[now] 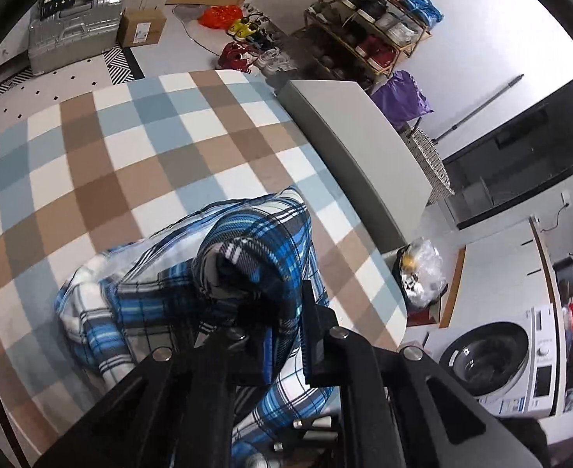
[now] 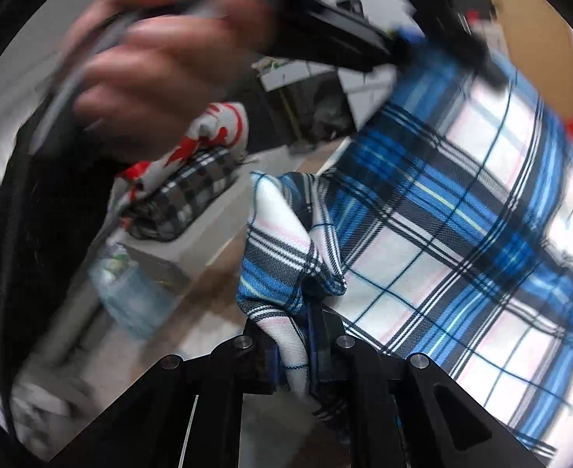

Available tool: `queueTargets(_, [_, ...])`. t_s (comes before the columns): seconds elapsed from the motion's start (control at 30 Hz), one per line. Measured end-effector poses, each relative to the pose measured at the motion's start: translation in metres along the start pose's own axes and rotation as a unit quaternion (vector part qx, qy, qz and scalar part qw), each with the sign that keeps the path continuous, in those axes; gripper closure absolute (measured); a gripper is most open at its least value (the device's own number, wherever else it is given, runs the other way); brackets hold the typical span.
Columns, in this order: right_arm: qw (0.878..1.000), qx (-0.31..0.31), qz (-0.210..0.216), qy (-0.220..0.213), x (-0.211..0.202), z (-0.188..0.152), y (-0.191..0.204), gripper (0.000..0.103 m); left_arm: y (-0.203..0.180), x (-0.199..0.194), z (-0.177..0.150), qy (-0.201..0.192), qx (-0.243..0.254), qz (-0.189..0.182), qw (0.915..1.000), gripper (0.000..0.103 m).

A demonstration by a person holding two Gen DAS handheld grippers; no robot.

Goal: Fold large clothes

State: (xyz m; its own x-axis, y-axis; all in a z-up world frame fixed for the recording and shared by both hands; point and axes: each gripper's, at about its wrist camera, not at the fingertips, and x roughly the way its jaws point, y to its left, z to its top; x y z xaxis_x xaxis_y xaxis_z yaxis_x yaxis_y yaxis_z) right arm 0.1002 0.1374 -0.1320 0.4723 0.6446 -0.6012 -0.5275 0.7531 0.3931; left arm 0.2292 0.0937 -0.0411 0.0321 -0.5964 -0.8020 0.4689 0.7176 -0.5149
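A blue, white and black plaid shirt (image 1: 193, 292) hangs from my left gripper (image 1: 282, 335), which is shut on a bunched edge of it; its lower part rests crumpled on the checked table cover (image 1: 130, 148). In the right wrist view the same plaid shirt (image 2: 462, 226) fills the right side, stretched upward. My right gripper (image 2: 298, 347) is shut on a folded corner of it. The person's hand (image 2: 158, 74) holds the other gripper at the top left, blurred, with its tips on the shirt's upper edge.
A grey panel (image 1: 356, 144) stands at the table's right edge. A shoe rack (image 1: 368, 19), suitcase (image 1: 72, 35), cardboard box (image 1: 142, 25) and washing machine (image 1: 497, 362) ring the floor. A pile of other clothes (image 2: 185, 171) lies on a surface to the left.
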Motion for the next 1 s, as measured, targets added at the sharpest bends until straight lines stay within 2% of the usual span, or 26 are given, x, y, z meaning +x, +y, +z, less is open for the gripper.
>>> queueTargets(0.03, [1.000, -0.002, -0.003, 0.004, 0.003, -0.002, 0.002, 0.093, 0.007, -0.003, -0.004, -0.001, 0.003, 0.006, 1.0000, 0.098])
queueTargets(0.17, [0.998, -0.040, -0.016, 0.044, 0.031, -0.014, 0.027, 0.090, 0.052, -0.001, -0.012, 0.008, -0.035, 0.043, 0.9984, 0.097])
queueTargets(0.27, [0.997, -0.008, 0.004, 0.078, 0.054, -0.021, 0.023, 0.090, 0.093, 0.005, -0.020, 0.020, -0.075, 0.047, 0.9959, 0.097])
queueTargets(0.33, [0.995, 0.028, 0.018, 0.098, 0.068, -0.024, 0.012, 0.090, 0.107, 0.003, -0.026, 0.024, -0.082, 0.045, 0.9953, 0.097])
queueTargets(0.53, [0.990, 0.033, -0.004, 0.133, 0.090, -0.028, 0.014, 0.089, 0.136, 0.014, -0.032, 0.031, -0.082, 0.047, 0.9950, 0.097])
queueTargets(0.57, [0.989, 0.038, -0.008, 0.140, 0.092, -0.028, 0.013, 0.089, 0.138, 0.015, -0.032, 0.027, -0.082, 0.048, 0.9951, 0.096])
queueTargets(0.63, [0.989, 0.049, -0.008, 0.140, 0.094, -0.027, 0.011, 0.089, 0.141, 0.015, -0.033, 0.026, -0.080, 0.060, 0.9947, 0.087])
queueTargets(0.67, [0.989, 0.049, -0.012, 0.142, 0.094, -0.026, 0.012, 0.089, 0.144, 0.015, -0.034, 0.025, -0.090, 0.061, 0.9938, 0.082])
queueTargets(0.7, [0.988, 0.050, -0.015, 0.143, 0.095, -0.026, 0.013, 0.089, 0.146, 0.014, -0.035, 0.025, -0.103, 0.059, 0.9926, 0.081])
queueTargets(0.77, [0.987, 0.061, 0.000, 0.146, 0.096, -0.025, 0.014, 0.079, 0.143, 0.004, -0.037, 0.016, -0.109, 0.070, 0.9914, 0.079])
queueTargets(0.8, [0.987, 0.070, 0.020, 0.146, 0.093, -0.025, 0.012, 0.074, 0.137, -0.004, -0.040, 0.003, -0.107, 0.090, 0.9902, 0.077])
queueTargets(0.87, [0.984, 0.088, 0.063, 0.139, 0.080, -0.023, 0.008, 0.044, 0.120, -0.027, -0.049, -0.032, -0.084, 0.143, 0.9855, 0.072])
queueTargets(0.93, [0.986, 0.083, 0.092, 0.112, 0.055, -0.021, 0.007, 0.030, 0.106, -0.046, -0.062, -0.063, -0.064, 0.181, 0.9793, 0.056])
queueTargets(0.97, [0.988, 0.075, 0.101, 0.094, 0.039, -0.019, 0.007, 0.025, 0.100, -0.052, -0.069, -0.075, -0.063, 0.193, 0.9763, 0.034])
queueTargets(1.0, [0.988, 0.063, 0.114, 0.078, 0.022, -0.018, 0.007, 0.022, 0.100, -0.055, -0.076, -0.082, -0.066, 0.195, 0.9751, 0.024])
